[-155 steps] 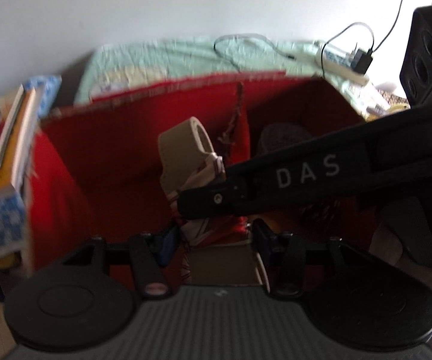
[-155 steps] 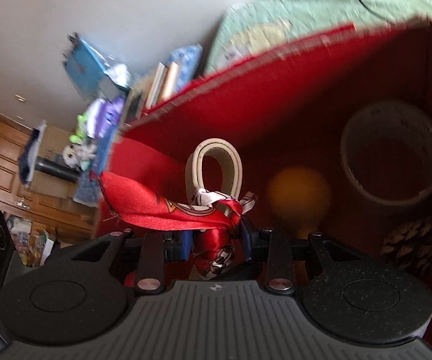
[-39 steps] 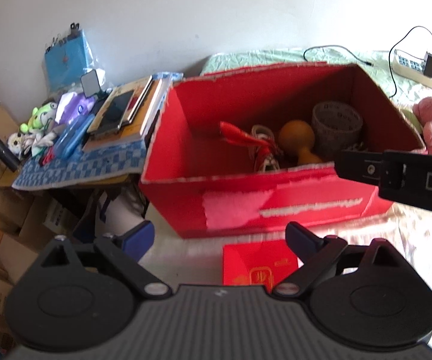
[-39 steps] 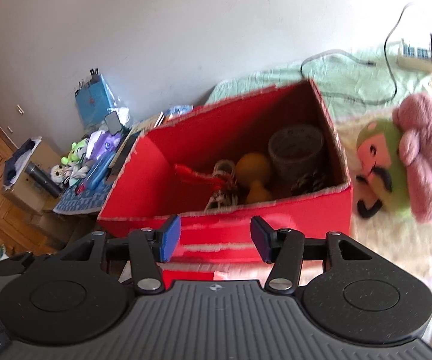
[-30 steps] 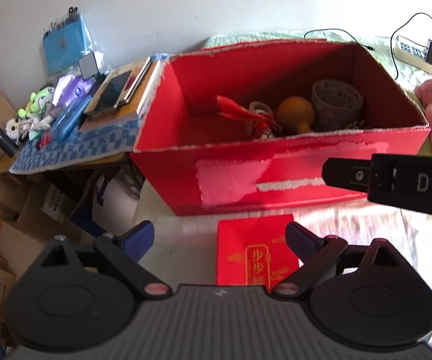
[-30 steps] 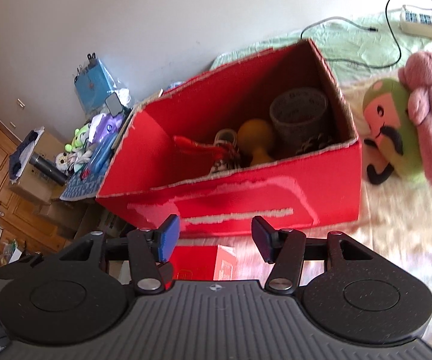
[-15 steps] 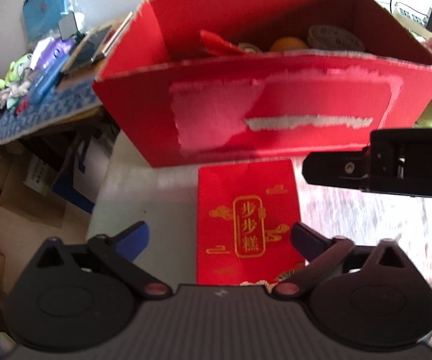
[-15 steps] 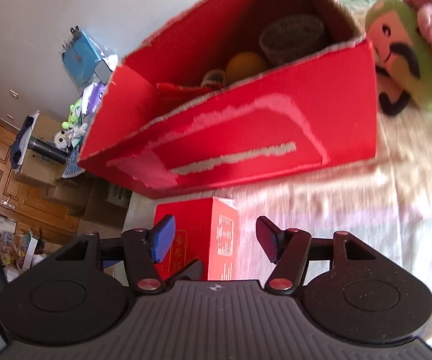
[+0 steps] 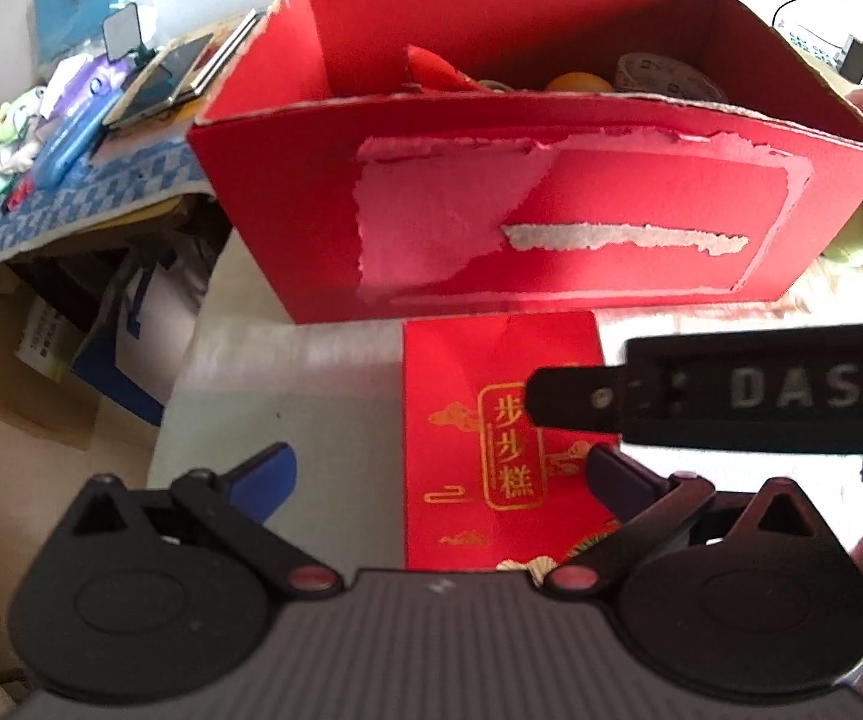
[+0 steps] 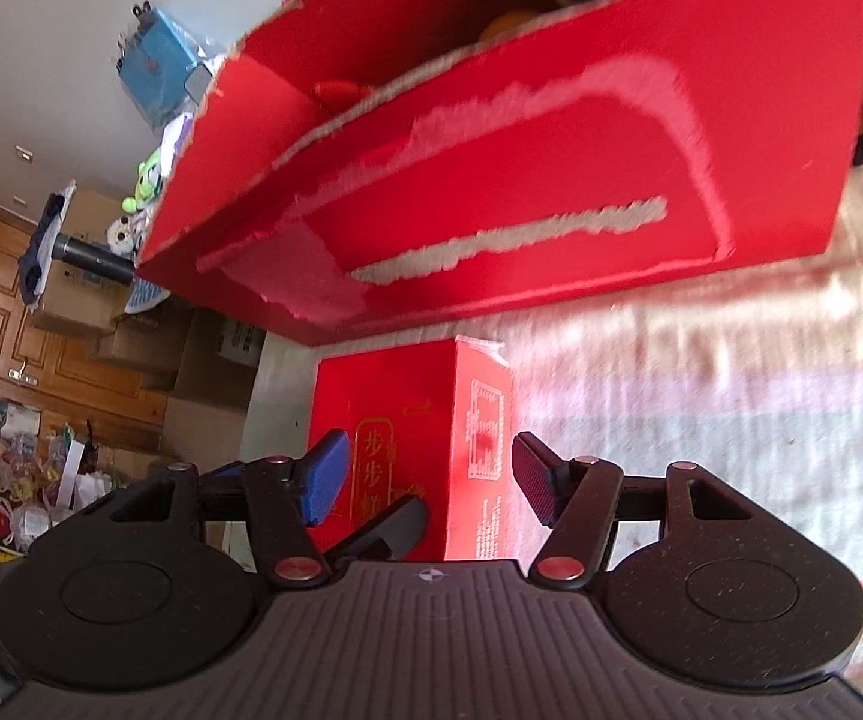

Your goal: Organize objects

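R gripper (image 10: 431, 477) open over red box (image 10: 398, 420).

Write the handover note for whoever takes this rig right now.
Left gripper: open, empty, above the small red gift box.
Right gripper: open, empty, jaws either side of the same gift box's right edge, not closed on it.
Big red carton: just behind the gift box, open-topped.
Done: red scarf, orange gourd and tape roll are in the carton.
Left: probably grip the gift box and put it in the carton.
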